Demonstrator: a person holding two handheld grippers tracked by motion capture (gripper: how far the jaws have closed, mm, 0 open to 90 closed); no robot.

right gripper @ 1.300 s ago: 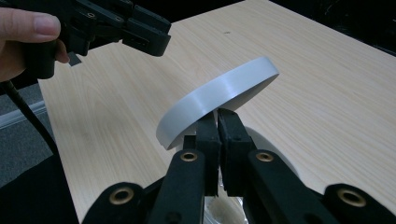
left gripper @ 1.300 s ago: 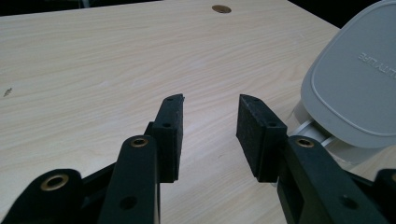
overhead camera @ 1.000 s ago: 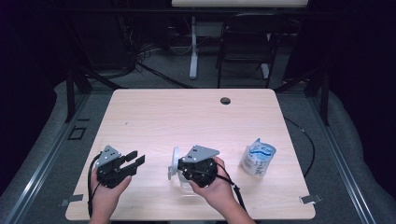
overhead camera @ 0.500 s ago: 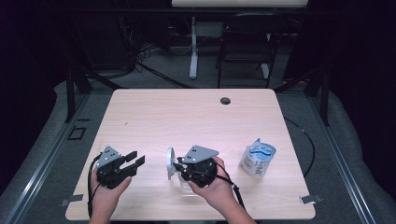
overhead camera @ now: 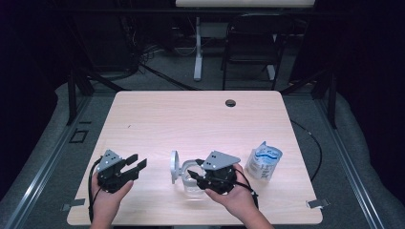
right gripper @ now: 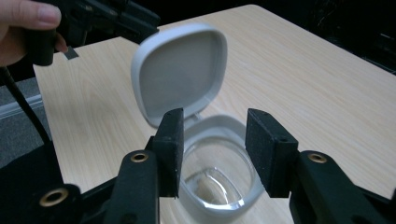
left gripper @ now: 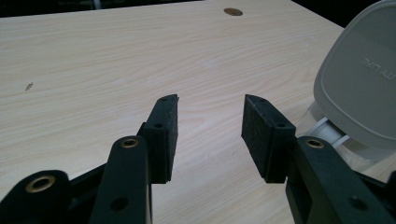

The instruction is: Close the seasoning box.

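Right gripper (right gripper: pixel 212 140) fingers opening off the clear, white-rimmed hinged-lid container (right gripper: pixel 219 182); left gripper (left gripper: pixel 210 133) open, empty. Withdraw squarely, probably avoiding the upright lid (right gripper: pixel 180 70).

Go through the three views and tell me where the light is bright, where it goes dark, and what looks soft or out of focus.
High view: the table is brightly lit, the room behind falls almost black, and the picture is soft. Left gripper view: even light on the wood, the grey lid slightly soft at the edge. Right gripper view: the clear container shows glare in its base, and the left hand is blurred.
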